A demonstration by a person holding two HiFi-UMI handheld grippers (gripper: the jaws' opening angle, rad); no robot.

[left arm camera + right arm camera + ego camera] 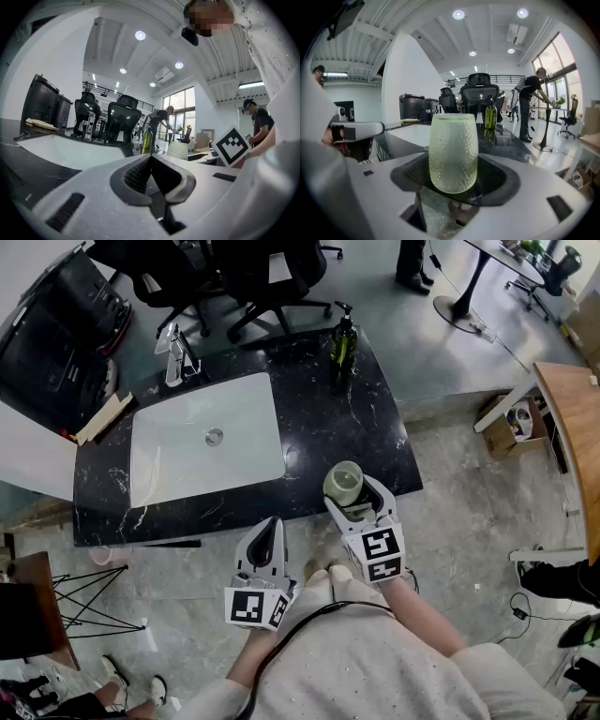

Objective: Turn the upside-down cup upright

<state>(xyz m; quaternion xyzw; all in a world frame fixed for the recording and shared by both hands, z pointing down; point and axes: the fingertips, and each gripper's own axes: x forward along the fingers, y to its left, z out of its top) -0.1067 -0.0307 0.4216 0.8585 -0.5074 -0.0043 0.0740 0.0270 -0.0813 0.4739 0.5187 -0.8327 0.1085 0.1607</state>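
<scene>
Closest to me is my pale sweater [375,662], filling the bottom of the head view, with a black cable [305,620] looping across it. Just above it my two claws reach toward the black veined worktop [319,399].

My right claw [354,493], a little right of centre, is clenched on the cup [343,482]. The cup is pale green pebbled glass. In the right gripper view it stands vertical in the middle of the frame, with a dark pad against each side of its lower half. It sits at the front edge of the worktop, near the right-hand corner. From above, its top shows a pale ring around a darker centre; that looks like the open mouth, though I can't be sure from this angle.

My left claw [271,524], at lower centre, hangs off the front of the worktop, over the grey floor [450,484] and well apart from the cup. In the left gripper view its jaws meet at the tips with nothing between them.

Further up the frame, a white basin [150,465] is sunk into the worktop at left of centre. A tap [173,352] stands behind it. A green bottle [344,338] stands near the back right corner. Black office chairs [244,277] fill the top of the frame beyond the worktop.
</scene>
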